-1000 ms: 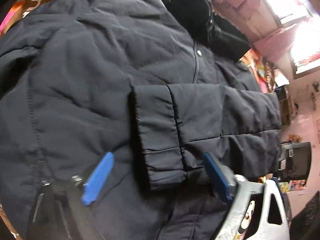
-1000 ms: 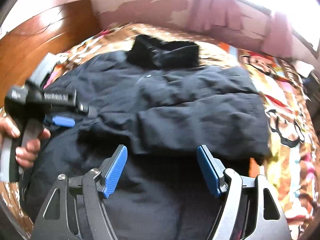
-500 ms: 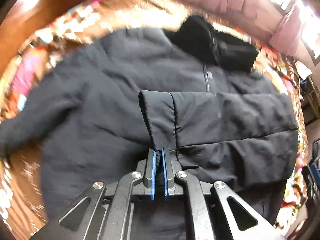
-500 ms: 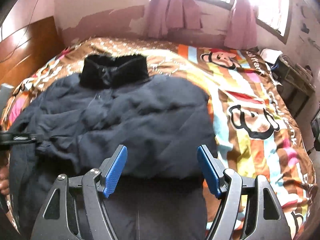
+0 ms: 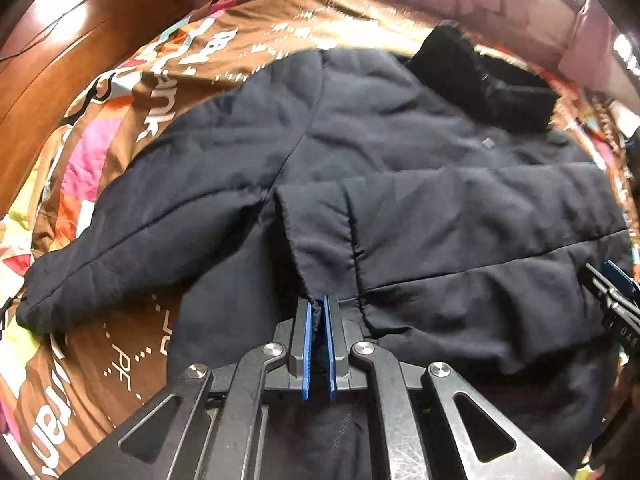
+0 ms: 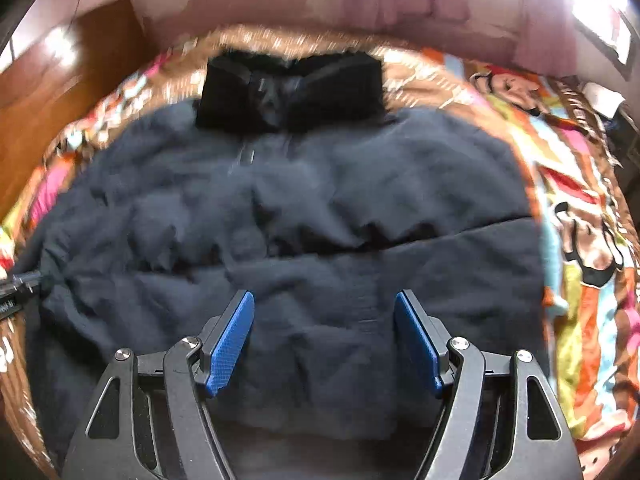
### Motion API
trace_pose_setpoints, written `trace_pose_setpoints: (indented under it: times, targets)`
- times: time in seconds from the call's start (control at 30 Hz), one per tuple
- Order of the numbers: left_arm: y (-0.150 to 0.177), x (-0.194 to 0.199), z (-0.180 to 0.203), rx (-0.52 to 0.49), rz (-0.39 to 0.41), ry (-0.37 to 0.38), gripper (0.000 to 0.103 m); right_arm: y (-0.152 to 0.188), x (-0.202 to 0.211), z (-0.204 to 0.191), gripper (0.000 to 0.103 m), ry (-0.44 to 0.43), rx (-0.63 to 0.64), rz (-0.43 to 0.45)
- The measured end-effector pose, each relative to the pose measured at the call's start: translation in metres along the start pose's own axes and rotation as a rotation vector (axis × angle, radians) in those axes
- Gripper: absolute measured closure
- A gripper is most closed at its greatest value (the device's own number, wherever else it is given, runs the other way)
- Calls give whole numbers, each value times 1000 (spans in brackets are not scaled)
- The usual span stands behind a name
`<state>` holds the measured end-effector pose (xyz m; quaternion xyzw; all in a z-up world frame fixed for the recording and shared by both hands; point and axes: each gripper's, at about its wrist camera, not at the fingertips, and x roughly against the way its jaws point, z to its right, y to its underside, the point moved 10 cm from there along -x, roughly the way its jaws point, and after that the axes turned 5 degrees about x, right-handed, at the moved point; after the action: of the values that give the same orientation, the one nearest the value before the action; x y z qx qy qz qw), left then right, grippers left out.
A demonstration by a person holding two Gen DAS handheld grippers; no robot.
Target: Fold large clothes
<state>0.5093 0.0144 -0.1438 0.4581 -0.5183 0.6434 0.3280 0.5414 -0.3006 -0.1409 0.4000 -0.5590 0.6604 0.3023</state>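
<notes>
A large dark navy padded jacket point(image 5: 400, 168) lies front-up on a bed, its black furry collar point(image 5: 480, 80) at the far end. One sleeve is folded across the chest, and its cuff point(image 5: 320, 232) points toward me. My left gripper point(image 5: 318, 310) is shut on the edge of that cuff. The other sleeve point(image 5: 132, 236) lies spread out to the left. In the right wrist view the jacket point(image 6: 320, 220) fills the middle, collar point(image 6: 292, 88) far. My right gripper point(image 6: 324, 332) is open and empty above the jacket's lower part.
A colourful cartoon-print bedspread point(image 6: 584, 240) covers the bed around the jacket point(image 5: 120, 128). A wooden panel point(image 5: 48, 60) stands at the left. A pink wall and curtains point(image 6: 400, 4) lie behind the bed. My right gripper's tip point(image 5: 616, 292) shows at the right edge.
My left gripper was open around the cuff one second ago, then shut on it and has pulled back with it. My right gripper stays open and has shifted over the jacket's lower part.
</notes>
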Motion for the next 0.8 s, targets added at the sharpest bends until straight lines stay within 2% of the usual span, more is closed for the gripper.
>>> trace_pose_setpoints:
  times: [0.03, 0.17, 0.27, 0.33, 0.37, 0.4, 0.47, 0.53, 0.57, 0.63, 0.8]
  targets:
    - [1, -5, -2, 12, -5, 1, 97, 6, -14, -3, 32, 17, 26, -27]
    - [2, -14, -7, 22, -1, 34, 94, 12, -34, -10, 29, 65, 80, 14]
    - [1, -9, -16, 108, 5, 168, 90, 11, -39, -13, 28, 85, 89, 3]
    - [2, -5, -28, 173, 0, 234, 80, 10, -38, -14, 26, 93, 87, 1]
    - [2, -2, -35, 210, -1, 257, 80, 8, -37, -14, 26, 97, 86, 0]
    - [2, 3, -44, 248, 0, 273, 78, 7, -34, -13, 25, 104, 81, -1]
    - [4, 13, -64, 317, 12, 291, 67, 5, -26, -14, 25, 138, 57, 0]
    - [7, 23, -88, 378, 38, 279, 30, 4, -13, -15, 24, 164, 49, 18]
    - [9, 28, -104, 415, 61, 253, 23, 1, -7, -23, 24, 164, 50, 35]
    - [12, 33, -136, 480, 93, 215, 20, -5, 2, -38, 24, 144, 61, 67]
    - [40, 25, -226, 703, 61, 157, 20, -23, 10, -96, 19, 32, 114, 120]
